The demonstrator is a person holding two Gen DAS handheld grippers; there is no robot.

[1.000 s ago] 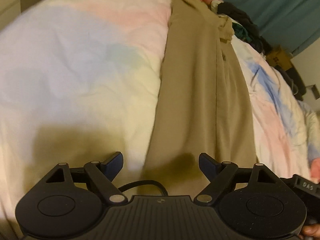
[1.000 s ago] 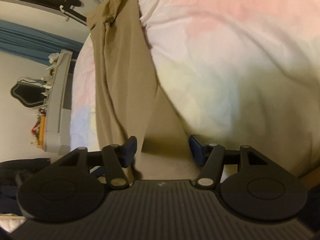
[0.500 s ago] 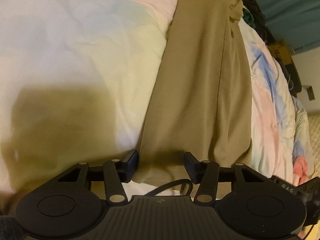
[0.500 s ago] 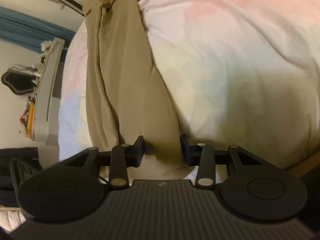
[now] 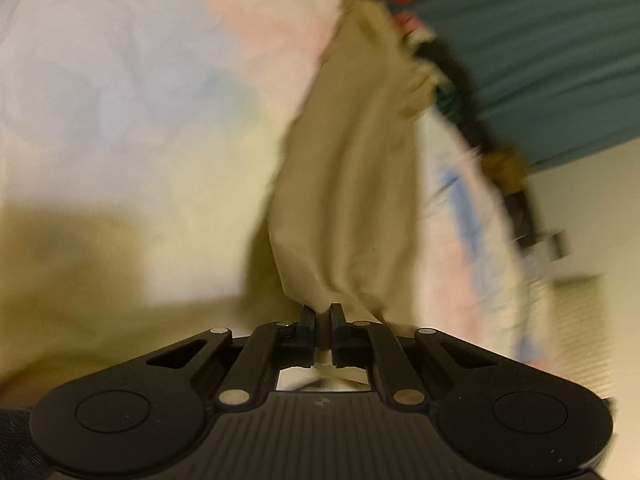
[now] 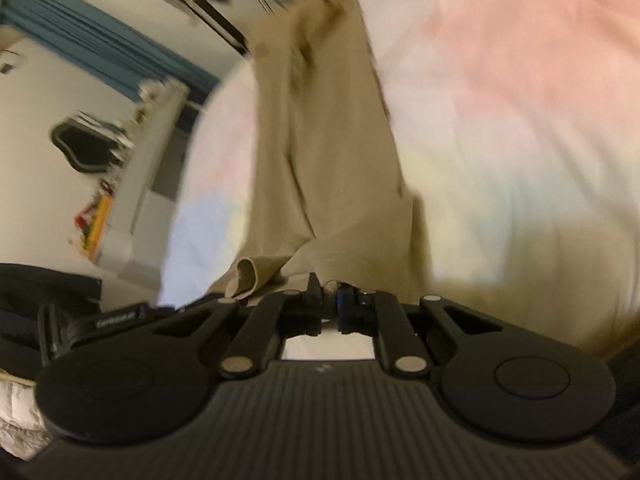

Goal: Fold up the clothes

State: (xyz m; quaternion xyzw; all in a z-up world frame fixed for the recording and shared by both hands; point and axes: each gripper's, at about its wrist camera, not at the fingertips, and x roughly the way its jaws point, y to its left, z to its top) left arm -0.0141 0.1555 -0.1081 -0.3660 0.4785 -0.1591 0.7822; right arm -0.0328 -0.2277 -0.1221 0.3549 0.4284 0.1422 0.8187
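Observation:
Long tan trousers [image 5: 352, 184] lie stretched away from me down a bed with a pastel quilt [image 5: 120, 120]. My left gripper [image 5: 322, 312] is shut on the near hem of the trousers, the cloth bunched and lifted between its pads. In the right wrist view the same tan trousers [image 6: 320, 160] run up the frame, and my right gripper [image 6: 327, 294] is shut on the hem beside a curled fold of the fabric [image 6: 250, 274]. Both pictures are blurred by motion. The far end of the trousers is crumpled near the bed's far edge.
A teal curtain [image 5: 540, 40] hangs beyond the bed, with dark clothes [image 5: 460, 80] piled at its far edge. Left of the bed in the right wrist view stand a grey shelf unit [image 6: 148, 176] and a dark chair [image 6: 80, 148]. The quilt [image 6: 500, 100] spreads wide to the right.
Both grippers went from open around the trouser hem to shut on it. Both have risen and rolled, lifting the hem off the quilt.

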